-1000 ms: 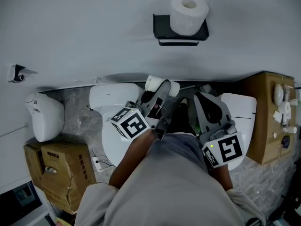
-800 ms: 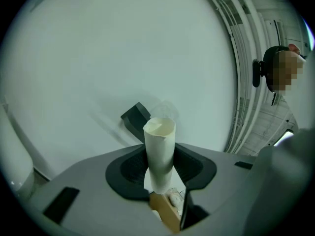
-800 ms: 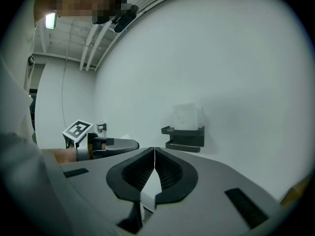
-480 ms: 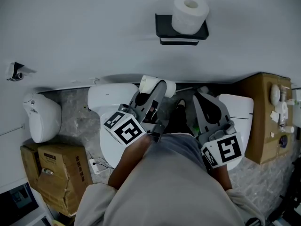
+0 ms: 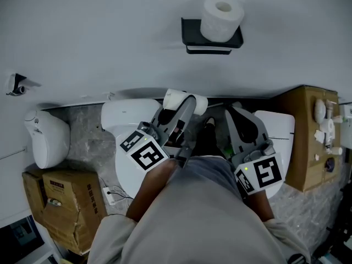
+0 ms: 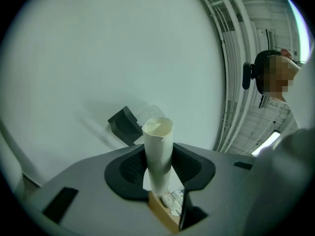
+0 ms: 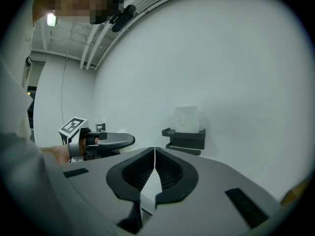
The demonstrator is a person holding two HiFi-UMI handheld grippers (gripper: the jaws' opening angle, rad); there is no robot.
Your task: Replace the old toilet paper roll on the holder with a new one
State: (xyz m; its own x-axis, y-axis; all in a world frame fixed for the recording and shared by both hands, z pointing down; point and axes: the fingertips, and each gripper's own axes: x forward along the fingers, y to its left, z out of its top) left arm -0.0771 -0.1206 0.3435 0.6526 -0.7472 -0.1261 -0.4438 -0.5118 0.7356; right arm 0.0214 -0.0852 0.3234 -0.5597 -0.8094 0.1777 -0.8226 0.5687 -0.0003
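White wall, black wall-mounted holder topped by full white paper roll. Left gripper, jaws just closing, gripping spent pale cardboard tube; right gripper pinched together, empty. Removal step; next: bin tube, mount roll.

Your left gripper points forward, roughly level. Its jaws have just been closing and the pads now pinch the old toilet paper roll. Your right gripper is just beside it, tipped slightly down, jaws fully together with nothing between them.
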